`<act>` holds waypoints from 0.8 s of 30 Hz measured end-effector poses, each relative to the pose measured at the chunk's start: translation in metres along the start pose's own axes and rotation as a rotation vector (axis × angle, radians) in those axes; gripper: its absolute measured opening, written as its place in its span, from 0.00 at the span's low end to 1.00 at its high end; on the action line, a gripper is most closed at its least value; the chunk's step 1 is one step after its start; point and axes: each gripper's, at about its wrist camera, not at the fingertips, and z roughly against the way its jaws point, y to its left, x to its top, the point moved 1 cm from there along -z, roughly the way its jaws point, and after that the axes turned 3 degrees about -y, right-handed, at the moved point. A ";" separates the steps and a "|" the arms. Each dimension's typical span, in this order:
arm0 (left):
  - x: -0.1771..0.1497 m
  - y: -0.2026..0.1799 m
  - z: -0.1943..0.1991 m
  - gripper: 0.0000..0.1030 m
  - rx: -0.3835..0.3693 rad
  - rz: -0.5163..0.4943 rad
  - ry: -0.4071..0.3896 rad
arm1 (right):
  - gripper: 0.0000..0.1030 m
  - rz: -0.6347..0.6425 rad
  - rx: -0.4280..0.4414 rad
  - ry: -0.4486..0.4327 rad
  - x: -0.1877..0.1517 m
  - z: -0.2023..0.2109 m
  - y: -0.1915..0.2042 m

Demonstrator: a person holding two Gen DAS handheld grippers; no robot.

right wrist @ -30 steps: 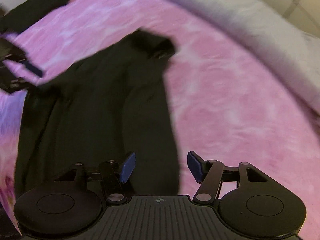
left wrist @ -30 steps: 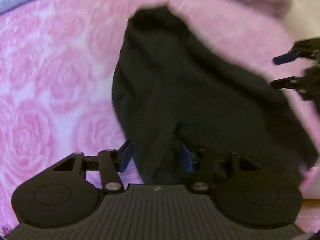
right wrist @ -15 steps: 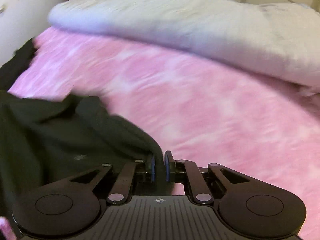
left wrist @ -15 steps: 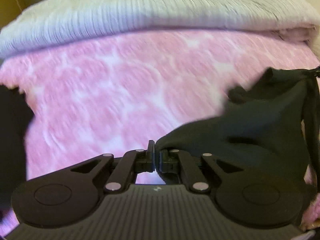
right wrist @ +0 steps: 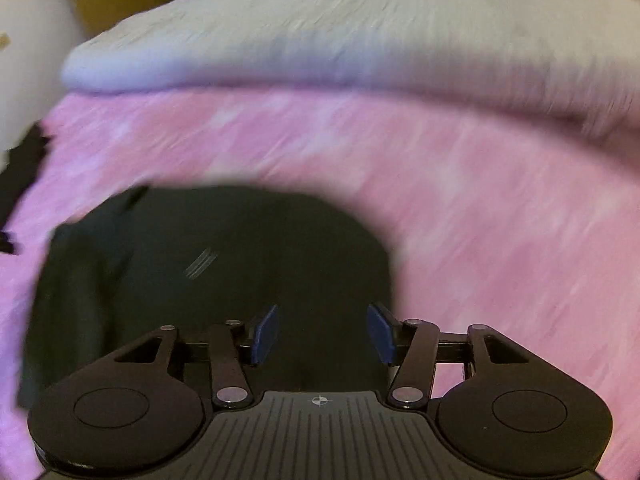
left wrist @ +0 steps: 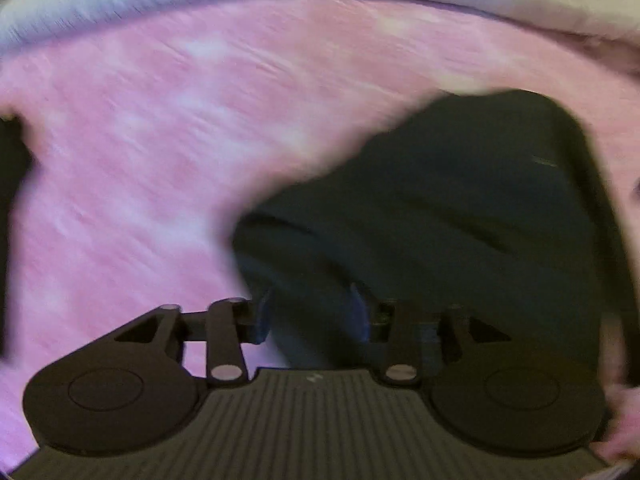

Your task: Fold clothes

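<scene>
Both tongs, left (left wrist: 310,314) and right (right wrist: 324,334), have released the black fabric garment (right wrist: 224,276); it now lies doubled on the pink rose-patterned bed (right wrist: 500,216), one fold laid.

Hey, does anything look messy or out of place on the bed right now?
Nothing looks damaged. The dark garment lies in a rounded heap on the pink bedspread, with a fold bunched at its left side. Motion blur hides finer detail.

Both views motion-blurred; pink bedspread (right wrist: 500,208) pattern smeared; black garment (left wrist: 440,208) edges soft, lower part hidden behind left gripper (left wrist: 310,312); 2nd dark cloth (left wrist: 10,208) cut off at frame edge, type unclear.
</scene>
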 end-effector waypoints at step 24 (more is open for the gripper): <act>-0.044 -0.009 0.041 0.03 -0.172 0.048 -0.047 | 0.55 -0.055 0.026 0.232 -0.144 0.004 0.085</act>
